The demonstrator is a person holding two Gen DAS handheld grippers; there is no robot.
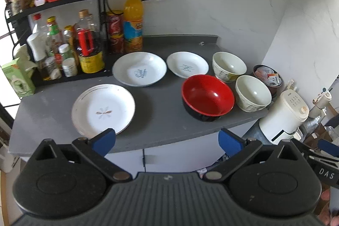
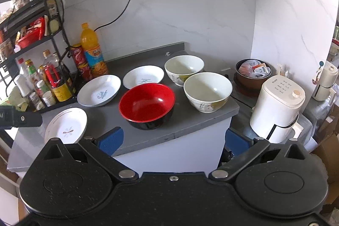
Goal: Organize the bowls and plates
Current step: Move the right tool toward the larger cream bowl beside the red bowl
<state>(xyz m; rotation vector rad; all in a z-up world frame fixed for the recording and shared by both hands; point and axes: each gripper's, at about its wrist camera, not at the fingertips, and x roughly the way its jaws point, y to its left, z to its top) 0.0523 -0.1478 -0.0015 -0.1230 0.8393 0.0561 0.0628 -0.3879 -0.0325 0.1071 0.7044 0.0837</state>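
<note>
— Left wrist view: how do your fingers stand?
— Your left gripper (image 1: 167,142) and right gripper (image 2: 172,140) are both spread wide and hold nothing.
— And the dishes?
— Three plates (image 1: 103,108) lie left on the counter (image 1: 161,120), the red bowl (image 2: 147,102) and two cream bowls (image 2: 207,91) right.

red-and-black bowl (image 2: 147,105), white plates (image 1: 103,108), grey countertop (image 1: 161,99)
</note>
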